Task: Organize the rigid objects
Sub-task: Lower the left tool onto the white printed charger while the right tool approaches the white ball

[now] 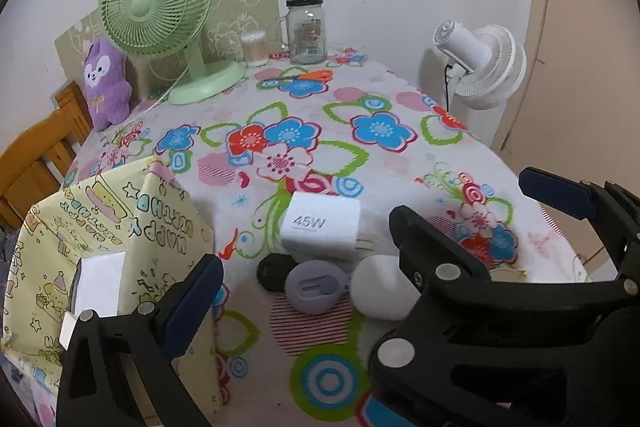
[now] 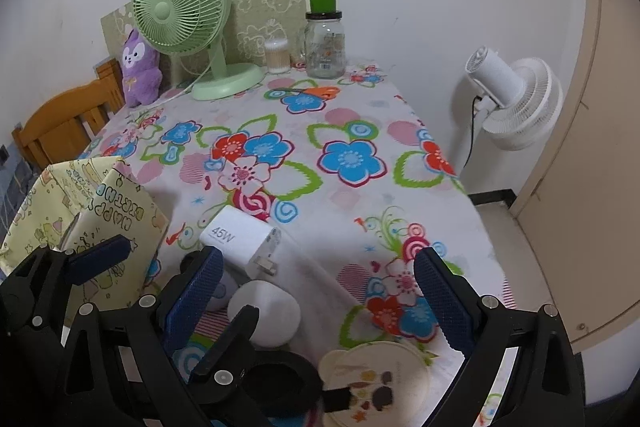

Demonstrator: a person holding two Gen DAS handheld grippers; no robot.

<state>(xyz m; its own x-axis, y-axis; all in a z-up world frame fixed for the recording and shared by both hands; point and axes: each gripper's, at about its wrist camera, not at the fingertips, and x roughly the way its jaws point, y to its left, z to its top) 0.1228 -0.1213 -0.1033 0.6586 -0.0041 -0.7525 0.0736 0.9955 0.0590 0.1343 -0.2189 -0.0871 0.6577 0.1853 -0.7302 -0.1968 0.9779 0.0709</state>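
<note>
A white 45W charger (image 1: 322,225) lies on the floral tablecloth, with a black round item (image 1: 272,273), a lilac round case (image 1: 318,287) and a white earbud case (image 1: 382,287) just in front of it. My left gripper (image 1: 308,259) is open above them, empty. A yellow "Happy Birthday" box (image 1: 120,227) stands at the left with a white item (image 1: 102,281) inside. My right gripper (image 2: 320,279) is open and empty; the charger (image 2: 240,239), the white case (image 2: 266,311) and a cream round compact (image 2: 376,383) lie below it.
At the back stand a green desk fan (image 1: 160,11), a purple plush (image 1: 106,83), a cotton-swab tub (image 1: 254,49), a glass jar with green lid (image 1: 306,23) and orange scissors (image 1: 306,77). A white floor fan (image 1: 484,67) stands right of the table; a wooden chair (image 1: 36,151) left.
</note>
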